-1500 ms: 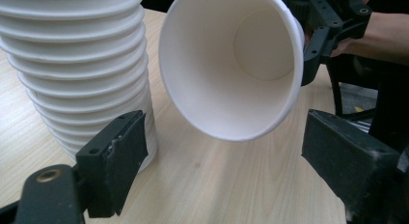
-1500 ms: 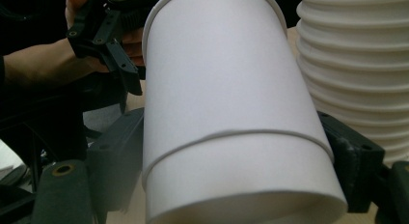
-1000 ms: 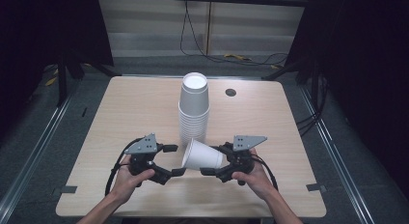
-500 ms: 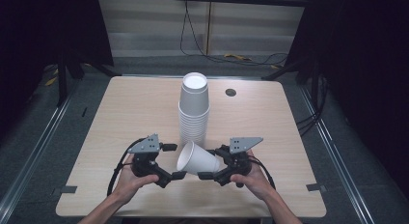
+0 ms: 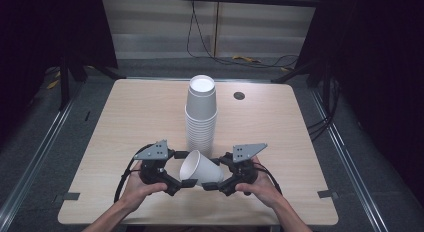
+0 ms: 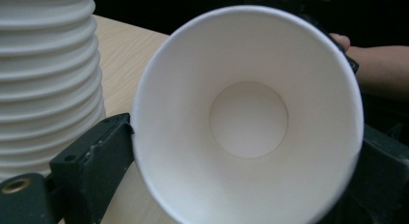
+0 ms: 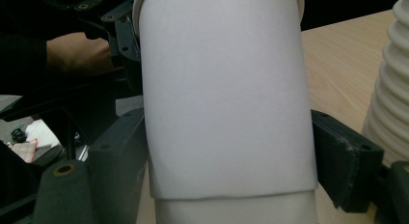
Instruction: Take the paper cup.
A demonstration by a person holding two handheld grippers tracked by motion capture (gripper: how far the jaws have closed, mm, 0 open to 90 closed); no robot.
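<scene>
Light wooden table (image 5: pixel 125 117), round dark grommet (image 5: pixel 239 95) near far edge, cables (image 5: pixel 260 59) on floor behind

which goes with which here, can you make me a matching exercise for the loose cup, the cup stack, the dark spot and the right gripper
Things:
1. single cup
2. cup stack
3. dark round spot
4. right gripper

Places or states:
a. flat on the far right part of the table
b. jaws shut on a cup's side wall
c. on its side, held near the table's front edge
d. standing upside down in the middle of the table

Pairs: 1-c, 2-d, 3-a, 4-b
</scene>
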